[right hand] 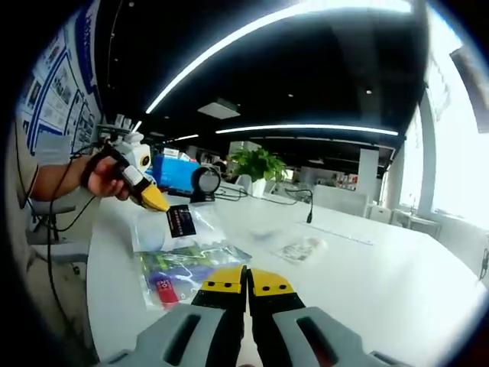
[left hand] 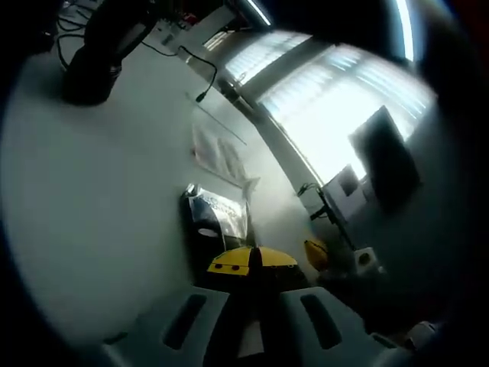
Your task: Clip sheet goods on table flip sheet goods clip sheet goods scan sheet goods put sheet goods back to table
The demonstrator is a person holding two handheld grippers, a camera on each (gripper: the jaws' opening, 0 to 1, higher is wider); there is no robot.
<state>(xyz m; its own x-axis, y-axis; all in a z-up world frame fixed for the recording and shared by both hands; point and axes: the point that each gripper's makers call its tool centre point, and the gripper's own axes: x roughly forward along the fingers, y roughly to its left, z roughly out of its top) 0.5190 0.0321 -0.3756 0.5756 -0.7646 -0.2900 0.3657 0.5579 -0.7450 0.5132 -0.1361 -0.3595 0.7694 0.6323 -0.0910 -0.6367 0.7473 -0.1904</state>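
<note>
Sheet goods (right hand: 177, 224) hang pinched in left gripper (right hand: 153, 199) above the counter (right hand: 367, 260). Right gripper (right hand: 247, 284) fingers pressed together, empty, just below the sheet.

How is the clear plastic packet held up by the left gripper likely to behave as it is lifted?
The clear plastic packet hangs from the left gripper by one edge, so it is probably floppy and light. Its glossy film looks slippery; it may sag or swing.

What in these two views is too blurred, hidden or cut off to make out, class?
- Left gripper view: print on the packet at the left tongs, blurred, dark.
- Right gripper view: lettering on the black tag, too small.
- Right gripper view: near edge of the colourful packet, hidden behind the right tongs.
- Right gripper view: wall posters, cut off by the edge.
</note>
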